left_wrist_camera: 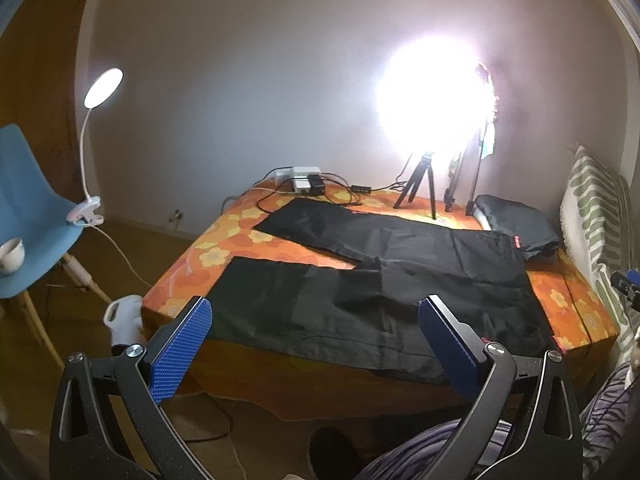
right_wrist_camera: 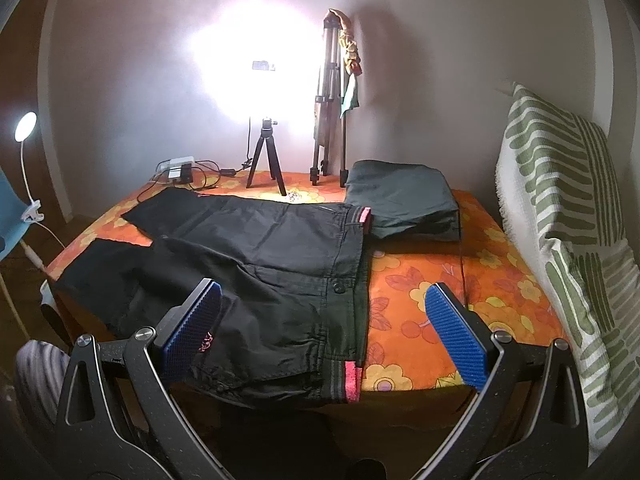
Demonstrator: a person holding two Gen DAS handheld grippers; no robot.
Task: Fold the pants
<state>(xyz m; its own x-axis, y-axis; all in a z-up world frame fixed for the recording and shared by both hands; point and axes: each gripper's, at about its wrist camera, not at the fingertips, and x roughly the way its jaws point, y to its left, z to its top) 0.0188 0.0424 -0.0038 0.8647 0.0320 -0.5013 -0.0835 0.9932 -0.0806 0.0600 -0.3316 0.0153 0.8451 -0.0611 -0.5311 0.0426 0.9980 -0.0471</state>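
Pants (right_wrist_camera: pixel 256 264) lie flat on the bed (right_wrist_camera: pixel 440 292), both grippers' jaws spread

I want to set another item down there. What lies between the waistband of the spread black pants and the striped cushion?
In the right wrist view, only bare floral cover and a thin dark cord lie between the waistband and cushion.

1. Left gripper (left_wrist_camera: pixel 314 308): jaws spread wide, blue-padded fingers (left_wrist_camera: pixel 182 350) empty, held above the near edge of the pants (left_wrist_camera: pixel 360 280), over the leg end.
2. Right gripper (right_wrist_camera: pixel 322 312): jaws spread wide, blue-padded fingers (right_wrist_camera: pixel 456 338) empty, held above the near edge of the pants, at the waistband end.
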